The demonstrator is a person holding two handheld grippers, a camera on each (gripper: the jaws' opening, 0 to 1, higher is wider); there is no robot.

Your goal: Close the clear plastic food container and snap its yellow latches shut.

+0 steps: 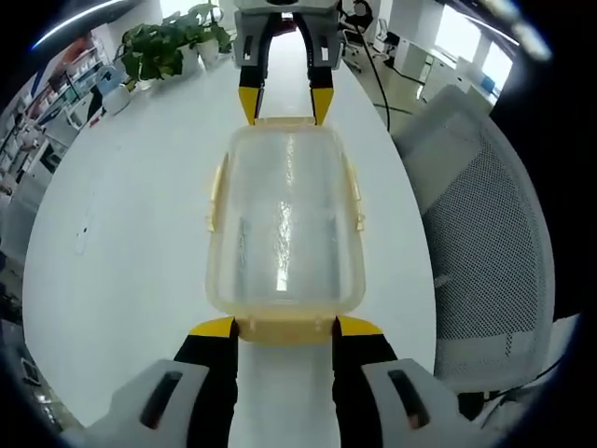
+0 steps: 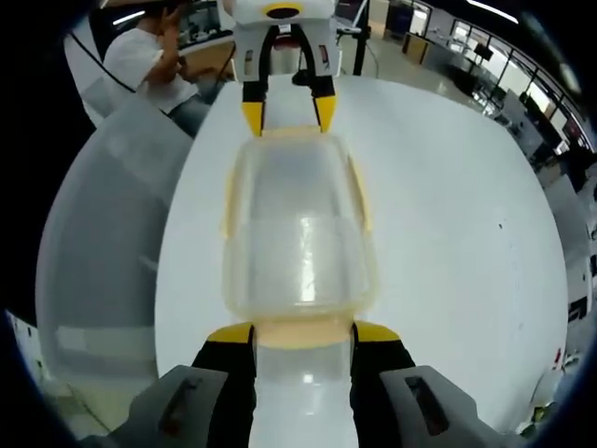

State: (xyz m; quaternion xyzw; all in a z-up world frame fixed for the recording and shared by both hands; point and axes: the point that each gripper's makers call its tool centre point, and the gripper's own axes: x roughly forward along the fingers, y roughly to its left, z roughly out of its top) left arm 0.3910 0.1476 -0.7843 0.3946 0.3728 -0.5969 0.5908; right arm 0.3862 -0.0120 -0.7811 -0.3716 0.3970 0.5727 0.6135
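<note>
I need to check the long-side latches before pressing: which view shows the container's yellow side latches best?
The left gripper view: the side latches on the clear container stand out sharply against the white table. In the right gripper view the same latches look paler and blurrier, merging with the lid's rim.

Clear plastic food container, lid on, yellow latches, lying flat
</note>
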